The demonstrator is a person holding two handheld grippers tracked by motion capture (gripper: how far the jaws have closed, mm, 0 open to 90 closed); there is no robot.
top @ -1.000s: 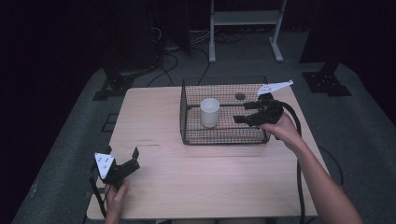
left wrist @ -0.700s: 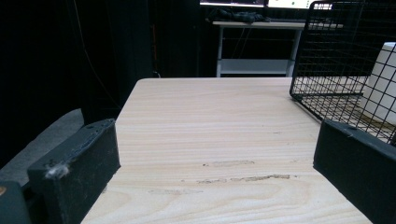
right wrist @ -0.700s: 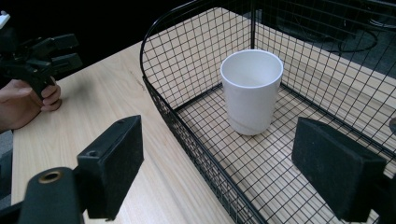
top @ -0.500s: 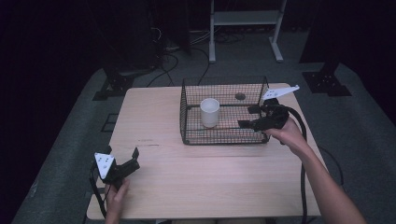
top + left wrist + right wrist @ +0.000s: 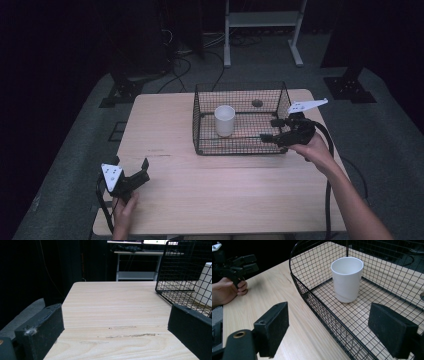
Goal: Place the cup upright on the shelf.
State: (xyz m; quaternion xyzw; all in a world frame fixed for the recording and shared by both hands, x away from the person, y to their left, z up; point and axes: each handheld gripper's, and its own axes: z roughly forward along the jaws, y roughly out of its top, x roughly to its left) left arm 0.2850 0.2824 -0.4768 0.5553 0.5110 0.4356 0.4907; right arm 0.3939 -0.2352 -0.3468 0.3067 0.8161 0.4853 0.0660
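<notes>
Probably reaching for the cup: wooden table (image 5: 165,125) underneath, black wire basket (image 5: 200,125) toward 1 o'clock, white cup (image 5: 224,120) upright inside at its 9 o'clock end. Best to lift right gripper (image 5: 272,132), jaws wide, over the near wall, then straddle the cup before closing. Left gripper (image 5: 135,172), equally wide, idles at 7 o'clock. Versus a second ago: right gripper drawn nearer and lower along the basket's right side; cup unmoved.

Wooden table (image 5: 210,200) under wire basket (image 5: 240,145)
</notes>
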